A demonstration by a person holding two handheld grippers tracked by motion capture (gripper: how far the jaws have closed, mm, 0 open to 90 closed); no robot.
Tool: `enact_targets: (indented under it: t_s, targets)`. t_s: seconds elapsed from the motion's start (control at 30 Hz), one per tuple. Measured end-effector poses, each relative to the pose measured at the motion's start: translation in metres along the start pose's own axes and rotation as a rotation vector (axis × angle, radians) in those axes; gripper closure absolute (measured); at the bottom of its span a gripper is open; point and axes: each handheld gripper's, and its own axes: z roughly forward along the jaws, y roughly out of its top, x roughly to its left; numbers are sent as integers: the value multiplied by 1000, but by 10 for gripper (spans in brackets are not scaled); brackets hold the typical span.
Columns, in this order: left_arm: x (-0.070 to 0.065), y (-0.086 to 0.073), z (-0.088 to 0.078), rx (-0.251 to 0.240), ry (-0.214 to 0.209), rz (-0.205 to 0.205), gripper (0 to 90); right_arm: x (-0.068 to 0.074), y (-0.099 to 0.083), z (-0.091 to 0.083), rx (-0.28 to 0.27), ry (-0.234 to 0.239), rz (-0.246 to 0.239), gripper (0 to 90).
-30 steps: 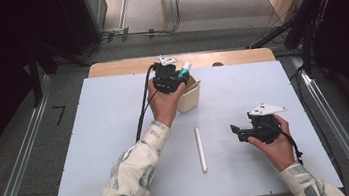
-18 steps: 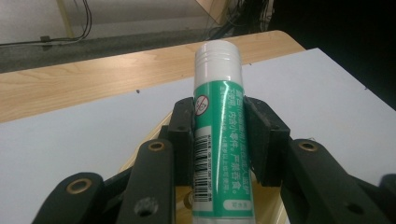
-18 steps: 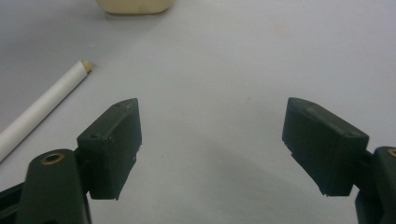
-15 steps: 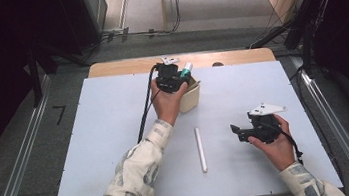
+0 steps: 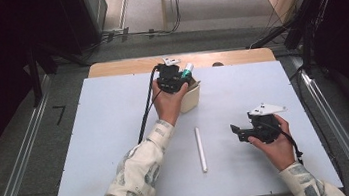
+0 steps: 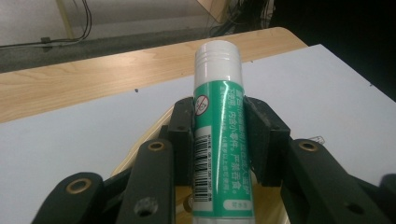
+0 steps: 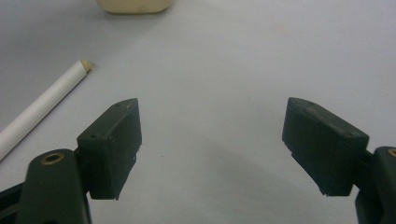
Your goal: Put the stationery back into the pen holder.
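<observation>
**Glue stick pinched upright over the cream box**

The left gripper (image 6: 219,140) had its two black pads pinched on a green-and-white plastic glue stick (image 6: 222,140), one pad on each side of the tube's middle. The stick's long axis ran along the jaws and out past the fingertips, its ribbed white cap (image 6: 218,56) leading and its base back toward the gripper body. In the high view the cap end (image 5: 187,69) poked out beyond the fingers, above a small cream open-topped box (image 5: 191,96) that sat just under and behind them.

Ahead of the left fingertips lay bare pale-blue table sheet (image 6: 70,140), then a light wooden table edge (image 6: 93,79), with the sheet's far corner off to the right.

The label carried white East Asian characters in columns, a round prohibition mark near the cap and a black barcode low on its left side; the small print was too fine to read.

The right gripper (image 7: 212,149) rested with fingers spread wide, nothing between them. A long white paper tube (image 7: 42,107) lay just left of its left finger, well apart from the glue stick.
</observation>
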Motion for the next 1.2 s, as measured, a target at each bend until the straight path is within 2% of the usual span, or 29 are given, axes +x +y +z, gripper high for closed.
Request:
enact_targets:
  t_s: [0.17,0.23,0.37,0.47,0.77,1.0,1.2]
  targets:
    - [0,0,0,1,6,6,666,0,0,0,0,-1,0,185]
    - [0,-1,0,11,-7,1,662,0,0,0,0,-1,-1,185]
    - [-1,-1,-4,-9,-8,0,573,0,0,0,0,-1,1,184]
    - [-1,-1,-9,-14,-15,3,565,0,0,0,0,-2,-3,184]
    - [0,-5,-20,-31,6,6,476,0,0,0,3,-1,-5,184]
    - [1,-12,-34,-54,15,18,449,0,0,0,3,-3,-4,184]
    - [4,-22,-46,-57,15,-2,436,1,0,1,5,-5,-5,184]
